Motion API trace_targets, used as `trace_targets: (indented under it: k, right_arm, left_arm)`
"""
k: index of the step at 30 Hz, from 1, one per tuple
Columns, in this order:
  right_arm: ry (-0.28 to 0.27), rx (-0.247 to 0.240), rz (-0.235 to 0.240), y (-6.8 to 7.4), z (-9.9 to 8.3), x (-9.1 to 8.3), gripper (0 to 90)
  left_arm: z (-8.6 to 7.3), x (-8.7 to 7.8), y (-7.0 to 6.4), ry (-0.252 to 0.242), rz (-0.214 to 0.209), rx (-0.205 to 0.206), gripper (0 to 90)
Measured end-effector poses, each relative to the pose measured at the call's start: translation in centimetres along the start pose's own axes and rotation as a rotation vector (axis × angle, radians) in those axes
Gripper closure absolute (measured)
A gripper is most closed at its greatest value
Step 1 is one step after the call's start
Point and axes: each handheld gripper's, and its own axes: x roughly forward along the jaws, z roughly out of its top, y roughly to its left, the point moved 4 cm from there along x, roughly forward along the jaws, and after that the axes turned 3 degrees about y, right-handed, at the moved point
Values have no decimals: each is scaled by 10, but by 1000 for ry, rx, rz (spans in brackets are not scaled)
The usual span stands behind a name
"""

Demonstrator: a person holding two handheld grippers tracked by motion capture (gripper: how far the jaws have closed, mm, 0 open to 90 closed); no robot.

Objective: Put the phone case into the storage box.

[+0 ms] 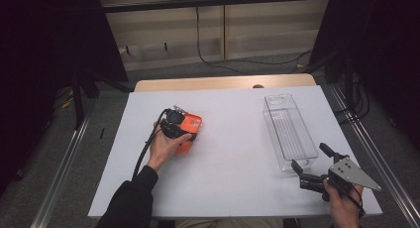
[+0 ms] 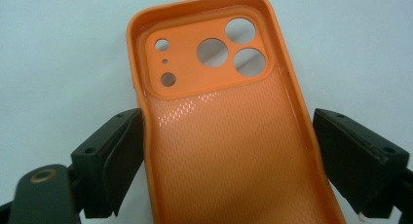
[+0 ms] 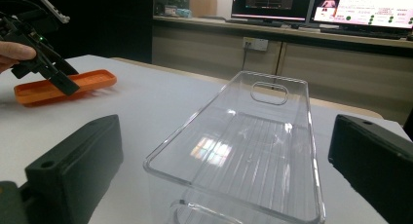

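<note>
One orange phone case [image 2: 229, 136] lies hollow side up on the white table [image 1: 233, 158], left of centre, showing no readable writing. The left gripper [image 2: 229, 156] straddles it, one jaw against its left edge, the other just beside its right edge, so it is not yet clamped. The right gripper [image 1: 311, 163], jaws spread, sits at the near end of a clear plastic bin [image 1: 289, 131]. Lit monitors [image 3: 311, 5] on a far counter carry text too small to read.
</note>
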Motion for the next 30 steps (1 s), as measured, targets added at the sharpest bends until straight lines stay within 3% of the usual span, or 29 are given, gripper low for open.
trace_targets:
  k: [13, 18, 30]
  right_arm:
    - [-8, 0, -3, 0, 1, -1, 0]
    - [-9, 1, -4, 0, 1, -1, 0]
    - [-4, 0, -12, -1, 0, -3, 0]
  left_arm:
    - [-2, -8, 5, -52, 40, 1, 139]
    - [-3, -11, 7, -75, 39, -21, 139]
    - [-4, -24, 9, -163, 61, 16, 139]
